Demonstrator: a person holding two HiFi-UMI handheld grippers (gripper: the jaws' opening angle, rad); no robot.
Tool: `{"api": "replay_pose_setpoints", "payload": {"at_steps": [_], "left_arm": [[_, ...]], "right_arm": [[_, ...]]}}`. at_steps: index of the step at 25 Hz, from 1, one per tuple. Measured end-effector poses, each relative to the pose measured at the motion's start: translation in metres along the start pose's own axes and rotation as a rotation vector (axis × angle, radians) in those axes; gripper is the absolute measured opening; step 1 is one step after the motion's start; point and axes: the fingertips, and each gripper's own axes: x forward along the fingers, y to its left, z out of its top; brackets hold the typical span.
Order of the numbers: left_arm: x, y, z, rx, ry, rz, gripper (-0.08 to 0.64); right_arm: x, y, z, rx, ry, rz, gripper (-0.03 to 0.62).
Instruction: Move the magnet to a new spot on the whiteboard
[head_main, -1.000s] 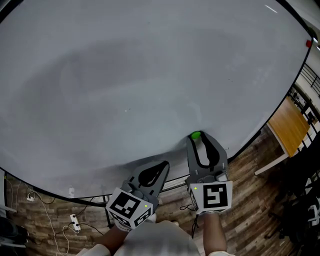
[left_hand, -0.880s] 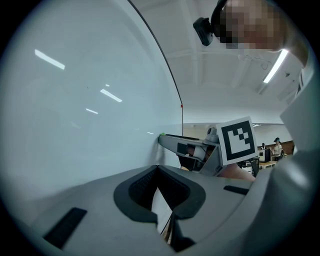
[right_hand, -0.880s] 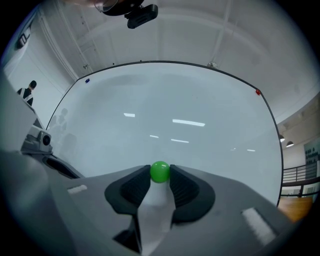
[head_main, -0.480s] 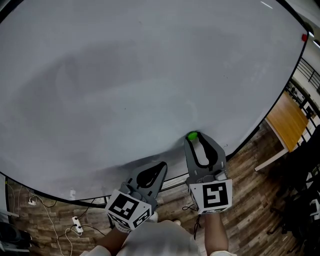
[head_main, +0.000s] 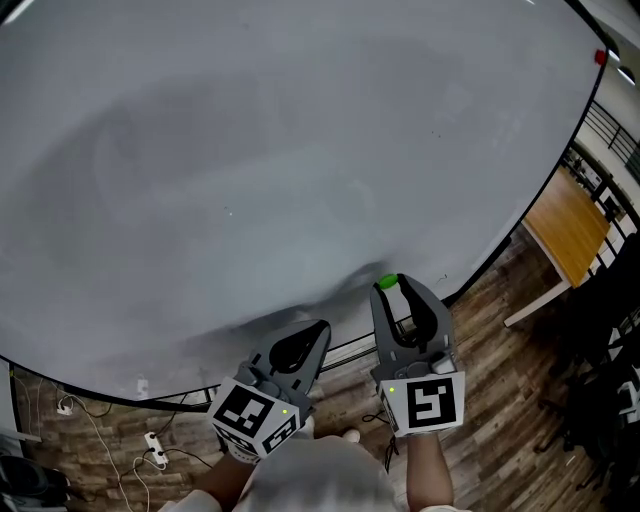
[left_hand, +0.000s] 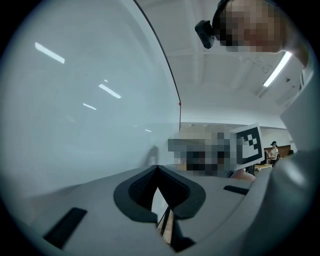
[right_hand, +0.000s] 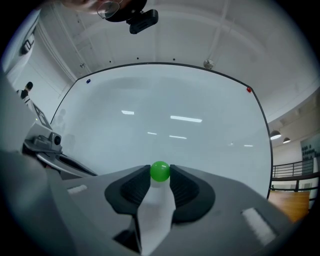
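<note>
A small green ball magnet (head_main: 388, 282) is pinched between the tips of my right gripper (head_main: 390, 286), low on the big whiteboard (head_main: 300, 150) near its bottom edge. In the right gripper view the magnet (right_hand: 160, 171) sits between the two dark pads, with the right gripper (right_hand: 160, 176) shut on it and the board behind. Whether the magnet touches the board I cannot tell. My left gripper (head_main: 322, 326) hangs lower left of it, off the board, jaws together and empty; in its own view the left gripper (left_hand: 158, 168) shows closed tips.
A red magnet (head_main: 600, 57) sits at the board's top right corner, and a blue one (right_hand: 88, 81) at its top left. A wooden table (head_main: 565, 230) stands to the right. Cables and a power strip (head_main: 150, 440) lie on the floor below the board.
My right gripper and the green magnet have slid a little lower toward the board's bottom edge. The left gripper has kept its place and stays shut.
</note>
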Motion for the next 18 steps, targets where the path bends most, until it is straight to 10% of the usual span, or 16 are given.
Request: {"api": "replay_pose_setpoints", "payload": {"at_steps": [18], "left_arm": [[0.008,-0.026,-0.020,0.008,0.045,-0.082,0.006]], "right_arm": [[-0.061,-0.018,-0.039,0.115,0.046,-0.095,0.130]]}}
